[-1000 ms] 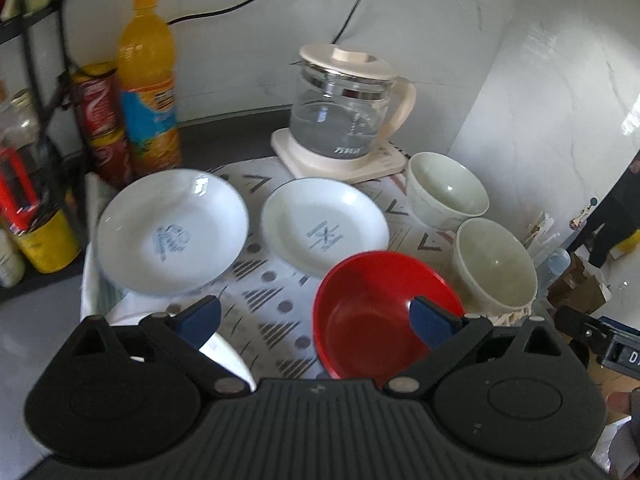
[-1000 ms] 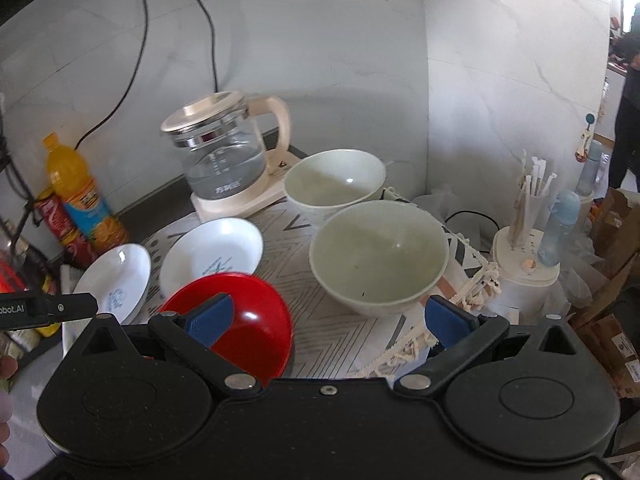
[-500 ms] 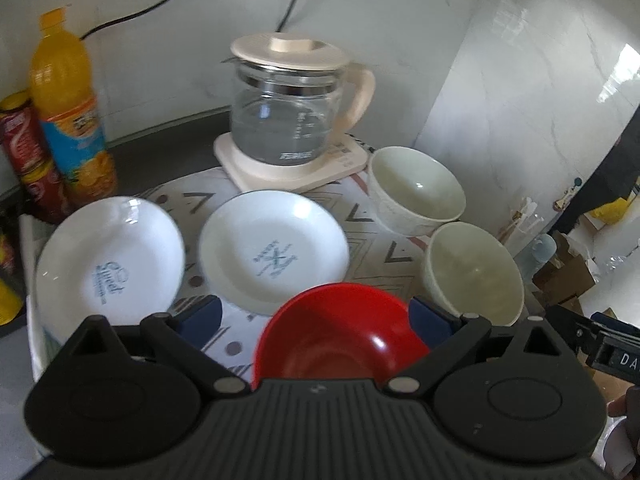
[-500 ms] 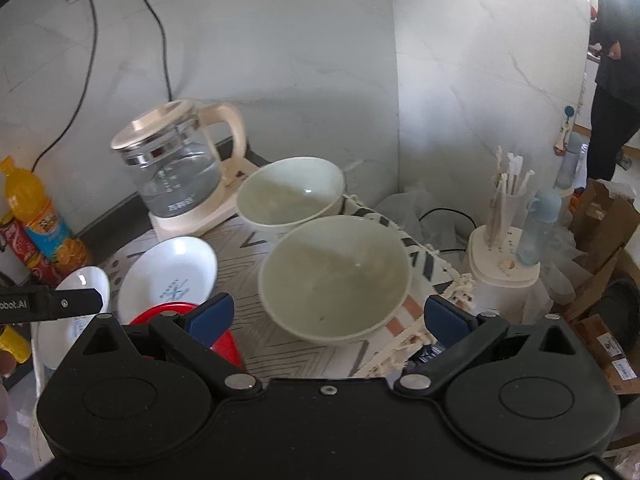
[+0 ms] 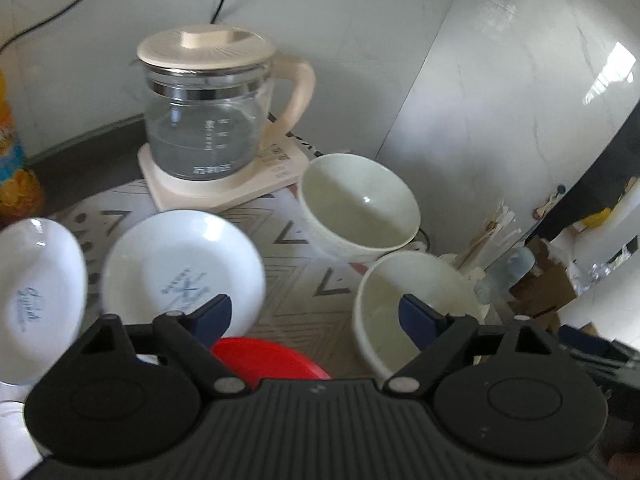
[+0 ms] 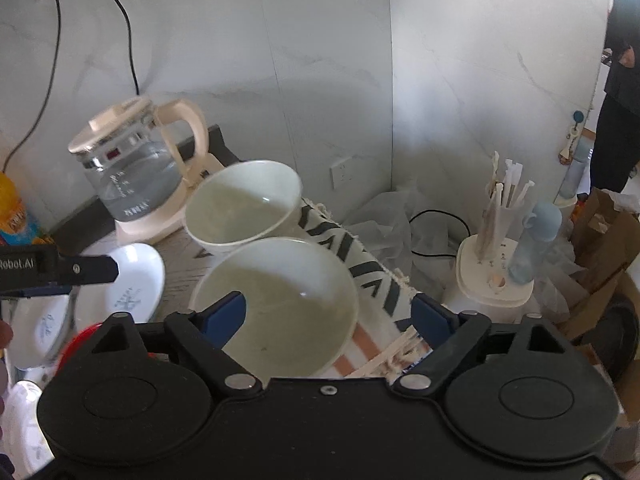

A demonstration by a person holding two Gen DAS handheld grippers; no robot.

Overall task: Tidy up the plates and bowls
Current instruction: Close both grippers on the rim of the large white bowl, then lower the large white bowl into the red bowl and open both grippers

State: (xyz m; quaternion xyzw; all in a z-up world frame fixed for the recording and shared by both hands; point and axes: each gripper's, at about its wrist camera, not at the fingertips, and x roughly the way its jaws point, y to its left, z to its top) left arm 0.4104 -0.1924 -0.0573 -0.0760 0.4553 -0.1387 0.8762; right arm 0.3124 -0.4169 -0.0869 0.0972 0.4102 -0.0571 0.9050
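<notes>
— Looking along the left gripper [image 5: 314,312], what do you see?

— Its jaws stand wide with nothing between the pads; they have just been closing a little. Past its fingertips the patterned cloth [image 5: 296,280] shows. A red bowl [image 5: 264,360] sits right at the near edge, half hidden by the gripper body. To the left lie two white plates with blue print: one [image 5: 182,268] just behind the left finger, the other [image 5: 38,296] at the far left edge of the view.

— And the pale bowls?

— Two of them, on the right side of the cloth. The far bowl [image 5: 358,204] stands just beside the glass kettle [image 5: 208,112] on its cream base. The near bowl [image 5: 384,320] sits in front of it, close or touching, I cannot tell which; the left gripper's right finger overlaps its rim in the picture.

— What about the right gripper [image 6: 330,316]?

— Also wide, holding nothing, and its jaws have just been closing too. The near bowl [image 6: 280,296] lies under the gap: the left finger shows over the bowl's inside, the right finger outside its rim, over the cloth's fringed edge. I cannot tell if either pad touches it. Behind is the far bowl [image 6: 244,204], then the kettle [image 6: 132,168] further left.

— Anything else?

— A holder of wrapped straws [image 6: 496,264] stands to the right, off the cloth, and a person in dark clothes [image 6: 620,80] is at the far right.
</notes>
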